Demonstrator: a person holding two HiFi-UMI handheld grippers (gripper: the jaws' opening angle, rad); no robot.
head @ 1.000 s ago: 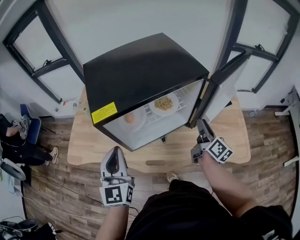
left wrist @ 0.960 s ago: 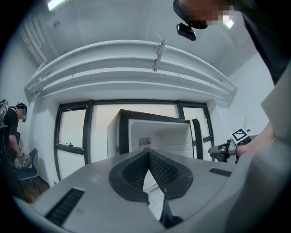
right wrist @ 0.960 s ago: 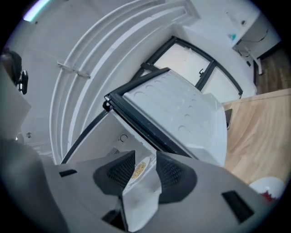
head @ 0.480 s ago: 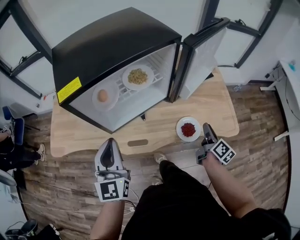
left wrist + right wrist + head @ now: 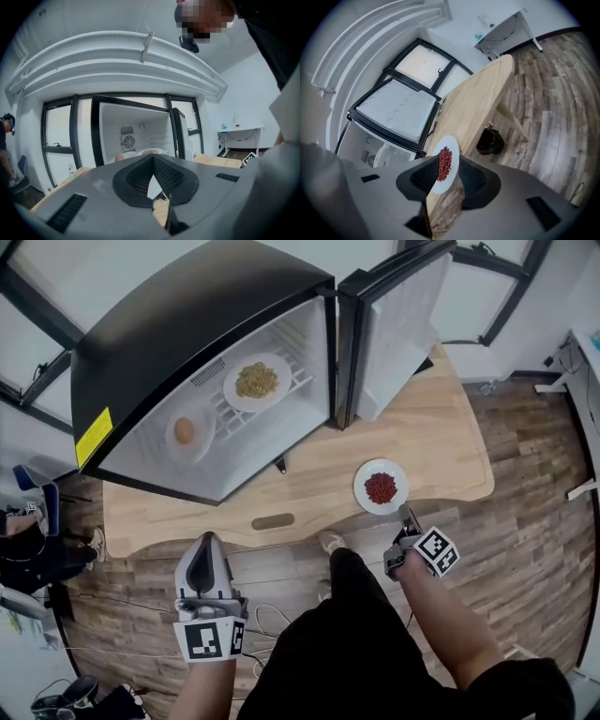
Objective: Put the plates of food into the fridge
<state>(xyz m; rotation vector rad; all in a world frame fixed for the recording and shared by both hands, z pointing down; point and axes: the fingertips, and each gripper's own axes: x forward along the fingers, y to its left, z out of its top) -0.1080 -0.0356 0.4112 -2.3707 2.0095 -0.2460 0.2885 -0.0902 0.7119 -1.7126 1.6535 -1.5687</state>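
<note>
The black fridge (image 5: 197, 324) stands on the wooden table (image 5: 450, 456) with its door (image 5: 398, 324) swung open. On its wire shelf sit a plate of yellowish food (image 5: 257, 380) and a plate with a brown egg-like piece (image 5: 186, 431). A white plate of red food (image 5: 381, 487) (image 5: 444, 164) lies on the table near the front edge. My right gripper (image 5: 404, 515) (image 5: 447, 161) points at that plate's near rim, slightly open, with the plate framed between its jaws. My left gripper (image 5: 204, 566) (image 5: 153, 158) hangs shut and empty over the floor, facing the fridge (image 5: 140, 136).
Black-framed windows (image 5: 37, 324) line the wall behind the table. A person (image 5: 23, 535) sits at the far left. A white desk (image 5: 586, 352) stands at the right. Cables (image 5: 272, 615) lie on the wood floor, and a dark object (image 5: 490, 140) sits under the table.
The head view has pulled back and turned, so the fridge now sits upper left. The right gripper left the fridge door and came down to the red-food plate. The left gripper barely moved.
</note>
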